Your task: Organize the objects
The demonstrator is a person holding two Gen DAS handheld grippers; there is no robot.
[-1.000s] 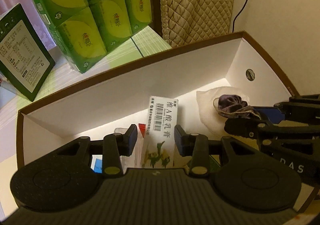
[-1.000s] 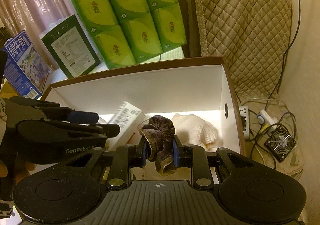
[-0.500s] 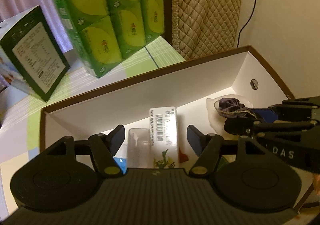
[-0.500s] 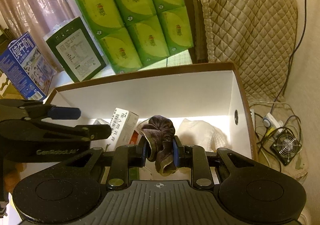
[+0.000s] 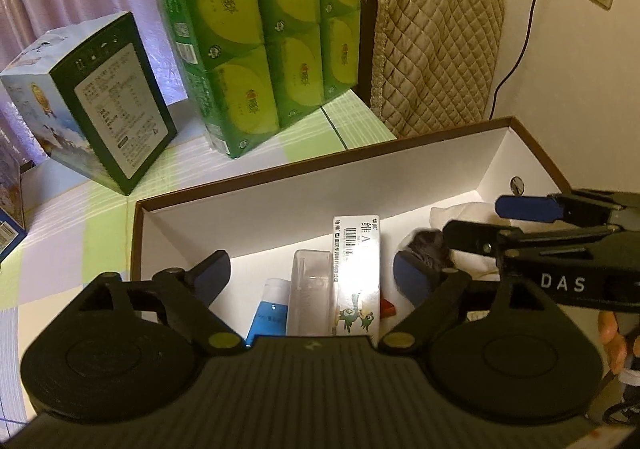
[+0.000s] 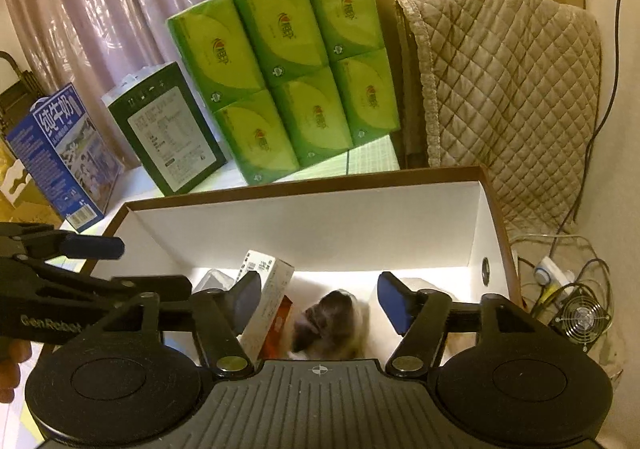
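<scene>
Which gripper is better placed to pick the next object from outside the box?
Left, probably. The left gripper is open, empty and nearer the dark green carton. The right gripper, also open, hangs above the dark cloth at the far end.

I am reading "DAS" in white on my right gripper (image 5: 520,225) and "GenRobot" on my left gripper (image 6: 152,265). A blue carton (image 6: 64,157) is showing "纯牛奶" on its top face. A white box (image 5: 357,273) lying in the tray is showing a barcode and "维A" beside it. Print on the dark carton (image 6: 168,129) and green packs (image 6: 288,73) is staying too small for me to read.
</scene>
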